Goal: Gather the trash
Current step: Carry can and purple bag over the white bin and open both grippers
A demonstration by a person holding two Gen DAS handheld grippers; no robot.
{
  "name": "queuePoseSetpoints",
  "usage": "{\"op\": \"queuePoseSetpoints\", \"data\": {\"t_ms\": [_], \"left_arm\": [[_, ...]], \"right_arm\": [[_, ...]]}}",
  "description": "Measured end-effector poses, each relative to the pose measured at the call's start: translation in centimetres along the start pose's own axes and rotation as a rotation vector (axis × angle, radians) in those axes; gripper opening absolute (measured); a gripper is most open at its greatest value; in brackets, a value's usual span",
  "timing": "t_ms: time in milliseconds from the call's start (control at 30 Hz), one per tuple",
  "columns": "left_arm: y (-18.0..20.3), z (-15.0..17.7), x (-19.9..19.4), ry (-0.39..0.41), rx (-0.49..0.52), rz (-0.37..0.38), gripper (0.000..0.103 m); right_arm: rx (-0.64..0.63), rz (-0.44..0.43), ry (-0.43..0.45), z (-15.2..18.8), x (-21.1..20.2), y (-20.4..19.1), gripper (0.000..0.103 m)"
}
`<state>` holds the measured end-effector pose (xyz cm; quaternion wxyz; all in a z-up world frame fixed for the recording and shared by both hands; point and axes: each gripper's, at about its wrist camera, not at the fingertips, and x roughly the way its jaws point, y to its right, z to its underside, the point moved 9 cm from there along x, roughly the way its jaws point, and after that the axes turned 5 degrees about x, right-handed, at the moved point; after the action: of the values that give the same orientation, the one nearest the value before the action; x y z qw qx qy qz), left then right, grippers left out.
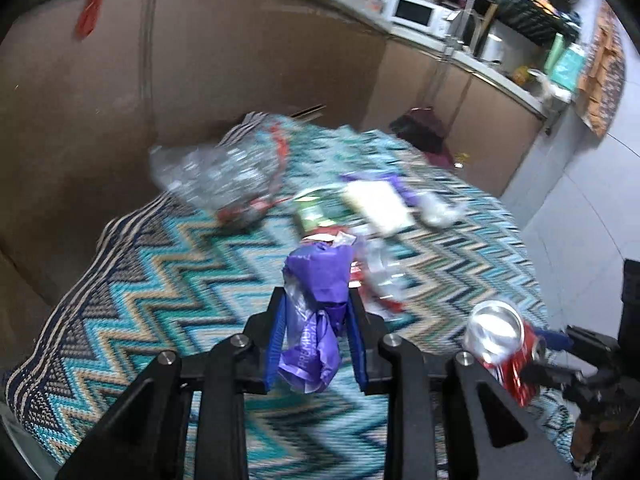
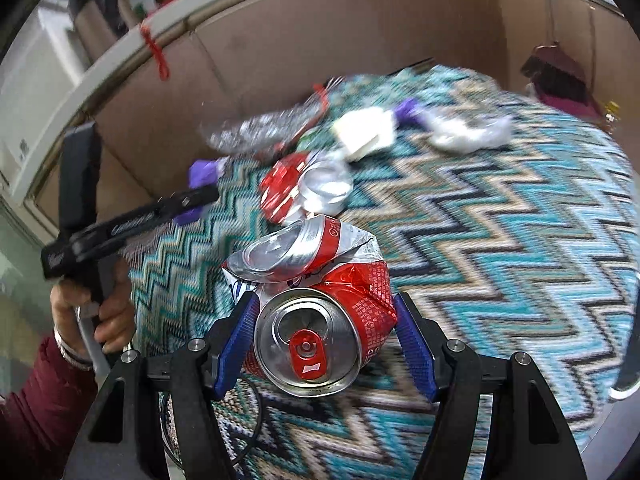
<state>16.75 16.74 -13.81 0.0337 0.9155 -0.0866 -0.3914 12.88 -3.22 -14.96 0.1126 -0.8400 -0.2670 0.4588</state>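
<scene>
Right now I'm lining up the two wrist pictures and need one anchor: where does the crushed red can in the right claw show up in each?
Left wrist view: the crushed red can sits at the lower right, held in the right claw.
Right wrist view: the same can fills the lower centre, pressed between the blue pads.
Shared landmark: the zigzag mat under the trash.

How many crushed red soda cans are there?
2. One crushed can is clamped in the right gripper; the other can lies on the zigzag rug just beyond it. More might hide under the other litter.
</scene>
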Motion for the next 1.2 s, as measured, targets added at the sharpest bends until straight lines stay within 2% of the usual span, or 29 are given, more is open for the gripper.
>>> {"op": "queuePoseSetpoints", "data": {"t_ms": [167, 300, 500, 667, 867, 1133, 1200], "left_arm": [[7.3, -2.1, 0.2, 0.009, 0.069, 0.094, 0.027], [15.8, -3.6, 1.9, -0.007, 0.152, 0.196, 0.027], [28.5, -4.6, 5.4, -0.053, 0.296, 0.325, 0.027], [37.3, -4.4, 8.8, -0.104, 0.387, 0.399, 0.027], [45.5, -3.5, 13.8, -0.173, 0.451, 0.434, 0.027], [50.8, -2.0, 20.3, -0.270, 0.422, 0.442, 0.029], [51.8, -1.8, 21.7, -0.291, 0.412, 0.445, 0.029]], "right_arm": [[0.090, 0.034, 0.105, -1.7, -4.4, 5.3, 0.067], [0.177, 0.095, 0.194, -2.7, -8.6, 11.3, 0.067], [0.310, 0.253, 0.305, -2.9, -15.1, 22.7, 0.067], [0.409, 0.375, 0.338, -1.6, -18.4, 30.7, 0.067], [0.470, 0.480, 0.316, 0.1, -18.9, 37.4, 0.068], [0.508, 0.528, 0.235, 0.4, -14.4, 43.6, 0.068], [0.531, 0.529, 0.218, 0.8, -13.0, 44.9, 0.064]]}}
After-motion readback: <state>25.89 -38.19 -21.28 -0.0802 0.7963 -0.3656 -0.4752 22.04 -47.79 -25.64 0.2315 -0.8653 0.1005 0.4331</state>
